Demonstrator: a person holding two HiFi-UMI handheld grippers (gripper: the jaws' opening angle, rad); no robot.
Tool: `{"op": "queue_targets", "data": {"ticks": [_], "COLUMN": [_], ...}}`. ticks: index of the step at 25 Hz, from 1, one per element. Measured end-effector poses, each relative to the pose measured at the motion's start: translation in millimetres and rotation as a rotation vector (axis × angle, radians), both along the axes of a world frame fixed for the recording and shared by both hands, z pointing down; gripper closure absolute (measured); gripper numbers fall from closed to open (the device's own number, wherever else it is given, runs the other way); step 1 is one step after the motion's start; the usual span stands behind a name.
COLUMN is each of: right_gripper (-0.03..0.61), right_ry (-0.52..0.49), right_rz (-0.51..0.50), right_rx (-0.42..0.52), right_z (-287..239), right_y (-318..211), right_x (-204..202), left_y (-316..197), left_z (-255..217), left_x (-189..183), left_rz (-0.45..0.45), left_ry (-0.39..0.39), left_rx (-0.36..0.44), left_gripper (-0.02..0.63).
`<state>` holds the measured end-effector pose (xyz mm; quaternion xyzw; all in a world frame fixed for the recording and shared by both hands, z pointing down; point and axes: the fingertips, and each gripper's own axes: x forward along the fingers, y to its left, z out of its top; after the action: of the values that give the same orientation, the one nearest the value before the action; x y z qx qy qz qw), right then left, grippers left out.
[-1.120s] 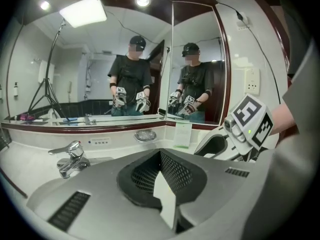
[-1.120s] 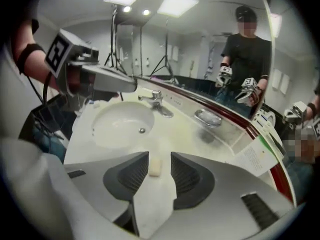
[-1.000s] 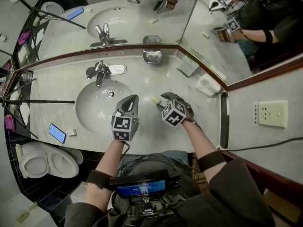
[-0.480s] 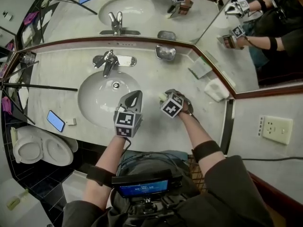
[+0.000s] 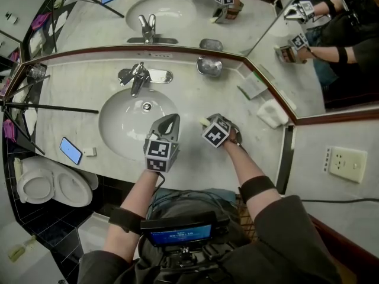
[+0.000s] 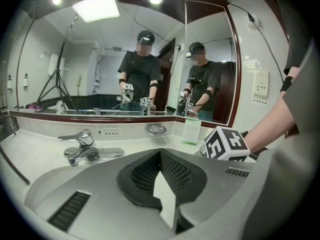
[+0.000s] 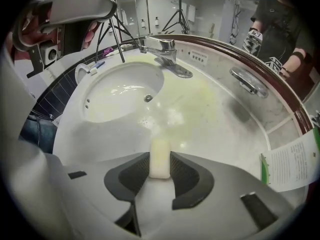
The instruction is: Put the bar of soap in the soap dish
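Observation:
A pale bar of soap (image 7: pixel 160 157) lies on the marble counter just right of the basin; in the head view only its end (image 5: pixel 204 121) shows. My right gripper (image 7: pixel 160 160) points steeply down over it. Its jaws have just been closing, and the pads now press the bar on both sides. The metal soap dish (image 5: pixel 209 66) stands empty at the back of the counter by the mirror, well beyond the bar; it also shows in the left gripper view (image 6: pixel 156 129). My left gripper (image 5: pixel 169 121) hovers over the basin's right rim, shut and empty.
The round basin (image 5: pixel 133 120) with a chrome tap (image 5: pixel 137 77) lies to the left. A phone (image 5: pixel 70 151) rests at the front left. A green-and-white card (image 5: pixel 252 85) and a white block (image 5: pixel 272 112) stand at the right corner. Mirrors close off the back.
My right gripper has sunk onto the counter and its jaws have drawn in around the soap bar. The left gripper has hardly moved.

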<state>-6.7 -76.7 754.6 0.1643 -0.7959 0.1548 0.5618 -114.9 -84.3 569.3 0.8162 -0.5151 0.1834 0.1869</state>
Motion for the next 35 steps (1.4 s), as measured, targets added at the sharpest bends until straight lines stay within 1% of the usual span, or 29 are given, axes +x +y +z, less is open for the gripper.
{"op": "queue_targets", "data": {"ticks": [6,11,14,16,19,21,24,28,31,35], "right_gripper": [0.433,0.433,0.431,0.431,0.433,0.431,0.431,0.431,0.431,0.431], "right_ry": [-0.108,-0.254,-0.352,-0.427,-0.545,-0.586,-0.597,-0.580,-0.551,-0.523], "right_rz": [0.094,0.173,0.233,0.292,0.414,0.479,0.536,0.594,0.603,0.589], "right_rx": [0.049,0.116,0.169,0.202,0.219,0.231,0.248,0.244,0.245,0.260], "right_z": [-30.0,-80.8,-114.7,-132.8,-159.5,-171.9,-177.0,-170.5,-163.8,-160.9], "right_y": [-17.7,-35.0,-40.4,-43.7,-43.6,-41.7,-37.3,-33.3,-41.0,-73.6], "right_x": [-0.6,-1.2,5.1,14.1,28.9,39.7,54.0,64.0,62.6,51.5], "left_y": [-1.5,-2.9,-3.4,-3.7,-3.2,-3.3,-3.6,-3.8,-9.3,-32.4], "left_z": [-3.9,-7.2,-10.8,-13.3,-16.5,-17.7,-18.1,-16.9,-13.8,-9.4], "left_x": [5.6,13.6,21.4,26.8,34.3,39.2,45.6,52.2,56.8,60.0], "left_rz": [0.016,0.037,0.059,0.070,0.083,0.092,0.106,0.116,0.122,0.119], "left_ry": [-0.002,-0.003,-0.008,-0.009,-0.009,-0.008,-0.011,-0.013,-0.022,-0.032], "left_rx": [0.006,0.007,0.016,0.025,0.031,0.032,0.035,0.034,0.034,0.033], "left_gripper": [0.612,0.612,0.612,0.612,0.612,0.612,0.612,0.612,0.612,0.612]}}
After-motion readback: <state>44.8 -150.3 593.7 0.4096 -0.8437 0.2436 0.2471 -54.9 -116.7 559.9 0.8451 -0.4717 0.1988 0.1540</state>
